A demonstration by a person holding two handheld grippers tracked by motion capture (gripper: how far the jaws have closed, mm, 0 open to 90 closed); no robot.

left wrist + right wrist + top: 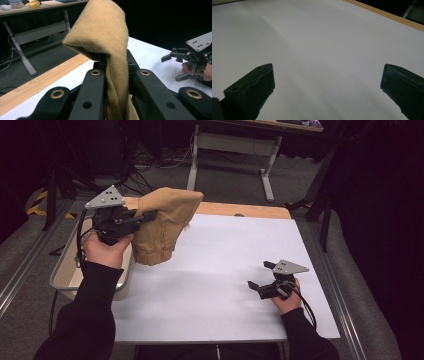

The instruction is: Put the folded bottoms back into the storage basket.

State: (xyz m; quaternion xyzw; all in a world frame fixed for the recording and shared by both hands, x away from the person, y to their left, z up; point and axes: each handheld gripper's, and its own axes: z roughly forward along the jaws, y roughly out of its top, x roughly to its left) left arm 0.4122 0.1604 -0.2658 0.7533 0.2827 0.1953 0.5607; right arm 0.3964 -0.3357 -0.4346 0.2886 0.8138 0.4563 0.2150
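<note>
Cloth (162,222), tan and folded, hangs from my left gripper (145,216) in the high view, held up above the left edge of the bench (220,285). It droops down from my fingers, its hemmed lower end hanging clear over the white surface. Just below and to the left of it sits a pale bin (62,275) beside the bench, partly behind my left hand (105,250). My right gripper (262,276) rests low over the white surface near the right front, well apart from the cloth, fingers spread wide with nothing between them. A strip of bare wood (245,211) shows along the far edge of the bench, and beyond it a metal-legged desk (235,145) stands on the floor.

In the left gripper view, my fingers (95,82) are clamped tight on the cloth (105,32), which rises between them and folds over in a rounded hump at the top. Off to the right, farther away, my right gripper (178,67) stands over the white bench (150,55), fingers apart. The wooden strip (45,85) runs at the left.

In the right gripper view, my two black fingers (252,90) stand far apart at the bottom corners, with the bare white bench (319,50) between them. The wooden edge (387,16) crosses the top right corner.
</note>
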